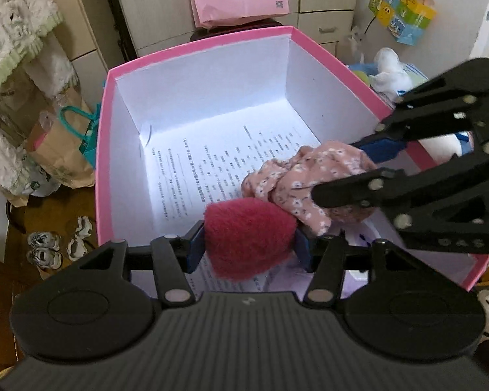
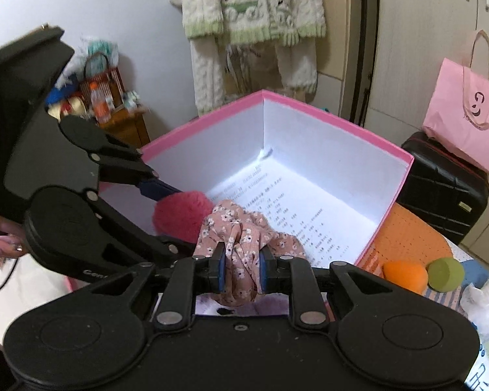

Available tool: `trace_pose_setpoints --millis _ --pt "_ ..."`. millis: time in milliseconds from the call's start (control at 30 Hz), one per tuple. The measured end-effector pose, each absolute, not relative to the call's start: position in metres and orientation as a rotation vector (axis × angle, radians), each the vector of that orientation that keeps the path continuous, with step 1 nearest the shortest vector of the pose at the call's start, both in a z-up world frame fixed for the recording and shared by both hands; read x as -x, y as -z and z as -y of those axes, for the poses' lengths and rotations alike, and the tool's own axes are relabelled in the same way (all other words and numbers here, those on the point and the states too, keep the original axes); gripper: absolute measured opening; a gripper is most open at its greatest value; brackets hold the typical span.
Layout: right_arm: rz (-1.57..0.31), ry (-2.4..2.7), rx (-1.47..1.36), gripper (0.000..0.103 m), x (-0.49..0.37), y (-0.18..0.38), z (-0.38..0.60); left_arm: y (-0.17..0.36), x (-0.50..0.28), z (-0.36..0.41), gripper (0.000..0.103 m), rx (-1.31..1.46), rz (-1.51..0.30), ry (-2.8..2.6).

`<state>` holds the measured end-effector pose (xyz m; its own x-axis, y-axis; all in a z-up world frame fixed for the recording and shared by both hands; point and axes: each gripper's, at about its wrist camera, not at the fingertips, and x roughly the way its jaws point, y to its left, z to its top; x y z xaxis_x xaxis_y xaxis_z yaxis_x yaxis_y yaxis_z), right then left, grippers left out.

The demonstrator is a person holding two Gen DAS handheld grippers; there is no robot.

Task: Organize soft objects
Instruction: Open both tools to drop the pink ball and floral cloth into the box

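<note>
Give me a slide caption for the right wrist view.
Right gripper pinches a floral cloth over the pink box; the left gripper holds a red pom-pom alongside.

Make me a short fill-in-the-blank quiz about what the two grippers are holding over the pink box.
1. The left gripper holds a fuzzy ____ ball.
2. The right gripper pinches a pink ____-print cloth.
3. Printed ____ lines the bottom of the pink box.

Missing words: red; floral; paper
</note>
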<state>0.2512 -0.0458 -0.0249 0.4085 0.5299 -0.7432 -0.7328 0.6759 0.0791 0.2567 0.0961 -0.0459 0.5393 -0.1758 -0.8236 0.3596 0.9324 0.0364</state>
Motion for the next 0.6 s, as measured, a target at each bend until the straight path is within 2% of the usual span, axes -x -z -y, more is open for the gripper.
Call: trace_pose_setpoints --millis 133,200,233,600 --pt "-0.817 -0.788 0.269 0.036 -0.253 0.024 0.047 0.039 -0.244 -0.096 0.064 -0.201 -0.920 0.330" --pt "-0.803 -0.797 0.253 0.037 -0.251 0.019 0.053 0.030 -0.236 -0.100 0.074 -0.178 -0.902 0.335" --pt "-0.796 -0.800 0.240 0.037 -0.249 0.016 0.057 0.026 -0.233 -0.103 0.076 -0.171 -0.889 0.339" --pt "-0.695 -0.771 0.143 0.039 -0.207 -0.034 0.109 -0.026 -0.187 -0.140 0.077 -0.060 -0.819 0.373"
